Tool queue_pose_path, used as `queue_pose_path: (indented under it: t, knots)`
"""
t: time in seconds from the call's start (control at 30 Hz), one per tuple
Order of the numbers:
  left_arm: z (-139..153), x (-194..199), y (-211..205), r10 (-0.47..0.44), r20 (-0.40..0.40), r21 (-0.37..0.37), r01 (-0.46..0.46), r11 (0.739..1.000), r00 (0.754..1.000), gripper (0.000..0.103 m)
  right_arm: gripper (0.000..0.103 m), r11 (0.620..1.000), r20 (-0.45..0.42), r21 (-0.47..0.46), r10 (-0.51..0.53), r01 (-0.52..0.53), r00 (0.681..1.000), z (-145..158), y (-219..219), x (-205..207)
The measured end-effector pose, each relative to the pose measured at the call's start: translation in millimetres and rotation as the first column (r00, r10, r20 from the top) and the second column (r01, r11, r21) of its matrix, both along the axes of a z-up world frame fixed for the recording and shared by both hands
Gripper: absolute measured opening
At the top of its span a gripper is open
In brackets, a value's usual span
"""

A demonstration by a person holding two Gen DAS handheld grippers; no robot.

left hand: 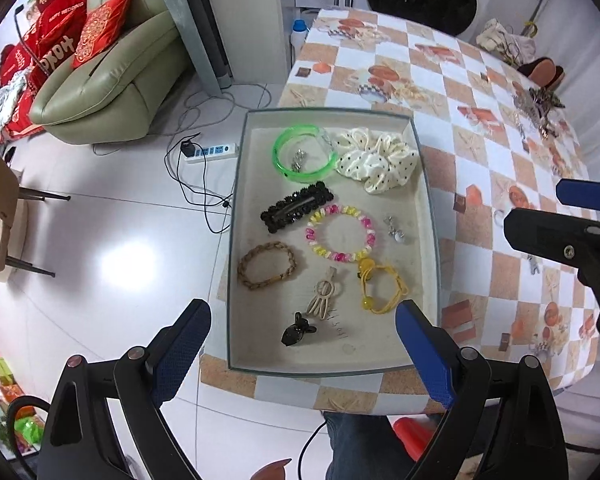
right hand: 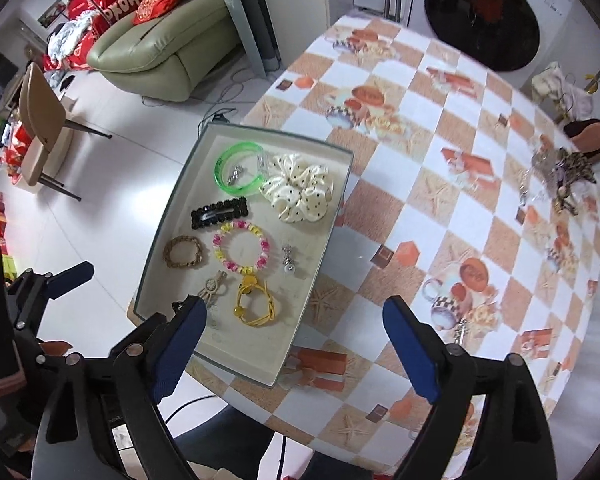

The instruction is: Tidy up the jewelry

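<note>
A shallow grey tray (left hand: 380, 344) on the checkered table holds a green bangle (left hand: 288, 168), a white dotted scrunchie (left hand: 376, 160), a black hair clip (left hand: 296, 208), a pink-and-yellow bead bracelet (left hand: 340, 236), a braided brown bracelet (left hand: 266, 270), a yellow cord bracelet (left hand: 382, 288), a silver earring (left hand: 394, 230) and two small clips. My left gripper (left hand: 302, 320) hangs open above the tray's near end, holding nothing. My right gripper (right hand: 296, 312) is open too, above the tray's near right corner (right hand: 280, 376), and is empty. A tangle of loose jewelry (right hand: 568, 176) lies at the table's far right.
The tray overhangs the table's left edge (left hand: 220, 292) above white floor tiles. A brown slipper (right hand: 592, 136) and a cloth bundle (right hand: 556, 84) sit at the table's far side. On the floor are a power strip (left hand: 212, 152) with cables, a green sofa (left hand: 112, 80) and a chair (right hand: 40, 136).
</note>
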State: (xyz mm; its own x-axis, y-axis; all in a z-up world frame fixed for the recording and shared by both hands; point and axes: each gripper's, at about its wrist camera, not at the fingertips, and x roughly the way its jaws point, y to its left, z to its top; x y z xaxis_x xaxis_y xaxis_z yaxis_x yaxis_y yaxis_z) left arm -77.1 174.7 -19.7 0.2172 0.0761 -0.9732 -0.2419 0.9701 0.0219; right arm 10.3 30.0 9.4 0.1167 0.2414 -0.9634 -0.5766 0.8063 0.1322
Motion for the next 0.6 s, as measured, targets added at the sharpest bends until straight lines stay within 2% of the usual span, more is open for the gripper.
queue_pose_path:
  t: [0.1, 0.2, 0.37, 0.6]
  knots:
    - [11, -3, 3, 0.012, 0.003, -0.01, -0.012, 1.0, 1.0, 0.097, 0.093, 1.0, 0.022, 0.003, -0.012, 0.012, 1.0, 9, -2, -1]
    - [21, -6, 3, 0.014, 0.011, 0.012, -0.014, 1.0, 1.0, 0.097, 0.093, 1.0, 0.042, -0.014, -0.02, 0.02, 0.999, 17, -5, -3]
    - [37, -10, 8, 0.04, 0.036, 0.03, -0.041, 0.999, 0.999, 0.097, 0.093, 0.999, 0.037, -0.037, -0.035, 0.036, 0.999, 28, -10, -4]
    - [47, -14, 16, 0.067, 0.047, 0.036, -0.068, 0.997, 0.997, 0.097, 0.093, 0.996, 0.053, -0.063, -0.054, 0.057, 0.997, 33, -14, -5]
